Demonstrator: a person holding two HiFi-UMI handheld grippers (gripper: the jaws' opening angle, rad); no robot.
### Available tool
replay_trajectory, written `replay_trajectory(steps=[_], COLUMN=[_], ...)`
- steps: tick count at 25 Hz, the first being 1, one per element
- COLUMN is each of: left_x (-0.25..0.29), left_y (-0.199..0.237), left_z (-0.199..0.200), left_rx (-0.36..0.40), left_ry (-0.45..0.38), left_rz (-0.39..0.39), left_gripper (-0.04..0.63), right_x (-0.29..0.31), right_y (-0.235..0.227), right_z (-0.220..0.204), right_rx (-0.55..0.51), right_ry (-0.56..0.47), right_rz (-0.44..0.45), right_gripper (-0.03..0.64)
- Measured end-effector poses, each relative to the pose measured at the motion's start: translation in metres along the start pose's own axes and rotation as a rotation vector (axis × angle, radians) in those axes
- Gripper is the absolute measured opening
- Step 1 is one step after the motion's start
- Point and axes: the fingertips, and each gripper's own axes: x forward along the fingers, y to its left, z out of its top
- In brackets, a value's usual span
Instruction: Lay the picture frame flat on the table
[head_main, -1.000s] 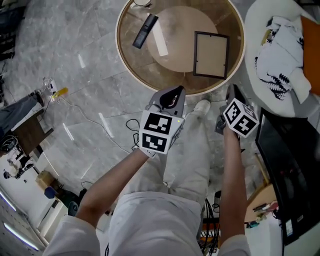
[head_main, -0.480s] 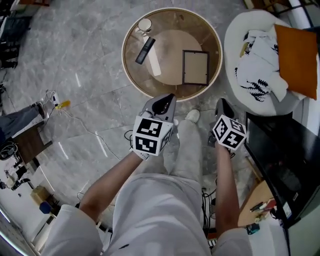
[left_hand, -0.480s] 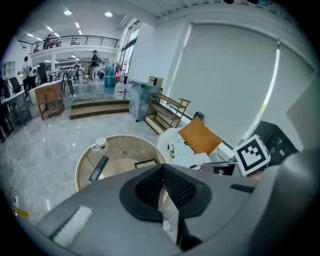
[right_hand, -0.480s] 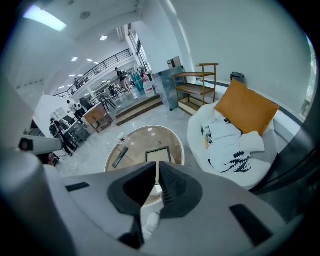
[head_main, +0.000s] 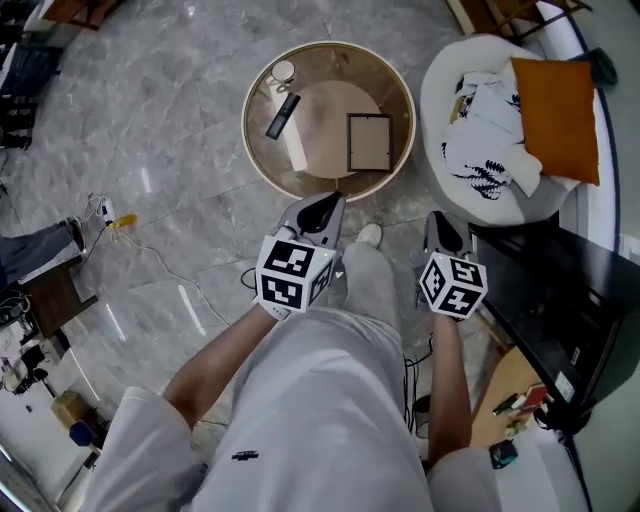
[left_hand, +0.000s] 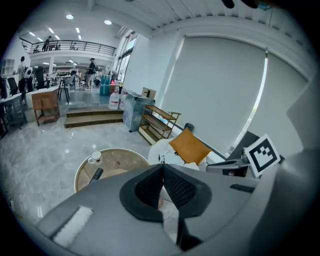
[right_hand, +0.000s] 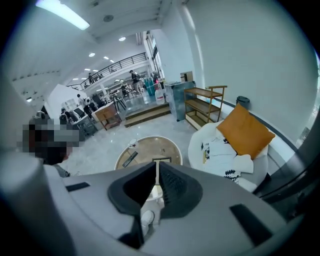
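The dark-rimmed picture frame (head_main: 369, 143) lies flat on the right part of the round wooden table (head_main: 262, 150). In the right gripper view the picture frame (right_hand: 162, 160) shows small, just beyond the jaw tips. Both grippers hang in the air well short of the table, in front of the person's legs. My left gripper (head_main: 325, 208) is shut with nothing in it, and its tips (left_hand: 163, 167) meet. My right gripper (head_main: 441, 228) is also shut and empty, and it points (right_hand: 157, 165) toward the table.
On the table's left part lie a dark remote (head_main: 282, 116), a white strip (head_main: 296, 150) and a cup (head_main: 283, 71). A white armchair (head_main: 440, 90) with an orange cushion (head_main: 555, 105) and patterned cloth (head_main: 485, 150) stands to the right. A dark cabinet (head_main: 560, 300) stands at lower right, and cables (head_main: 150, 245) trail across the marble floor.
The head view has pulled up and back, so the table and frame look smaller and farther. Both grippers have drawn back with the person and kept their pose.
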Motion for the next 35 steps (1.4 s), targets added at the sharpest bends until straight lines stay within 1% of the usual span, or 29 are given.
replay_trajectory(steps=[5, 8, 12, 16, 20, 26, 30, 35], left_x=[-0.034, -0.052, -0.07, -0.079, -0.087, -0.095, -0.099, -0.101], left_y=[-0.031, -0.047, -0.058, -0.064, -0.07, -0.075, -0.07, -0.066], left_z=[0.035, 0.049, 0.06, 0.065, 0.069, 0.08, 0.087, 0.089], left_rx=[0.053, 0.091, 0.137, 0.157, 0.197, 0.219, 0.211, 0.247], left_ry=[-0.079, -0.107, -0.128, -0.14, -0.159, -0.2, -0.217, -0.213], left_rz=[-0.036, -0.059, -0.081, -0.103, -0.121, -0.13, -0.119, -0.131], left_gripper=[0.005, 0.005, 0.005, 0.005, 0.005, 0.005, 0.005, 0.005], right_x=[-0.051, -0.076, -0.108, -0.139, -0.164, -0.188, -0.186, -0.187], right_y=[0.008, 0.014, 0.026, 0.041, 0.058, 0.065, 0.065, 0.074], right_z=[0.022, 0.032, 0.051, 0.07, 0.087, 0.105, 0.107, 0.106], right_rx=[-0.006, -0.011, -0.045, -0.093, -0.134, -0.135, -0.118, -0.116], right_ry=[-0.059, -0.089, -0.152, -0.236, -0.31, -0.4, -0.422, -0.438], right_rz=[0.017, 0.031, 0.036, 0.023, 0.023, 0.01, -0.004, 0.001], right_gripper=[0.017, 0.017, 0.017, 0.017, 0.017, 0.017, 0.017, 0.017])
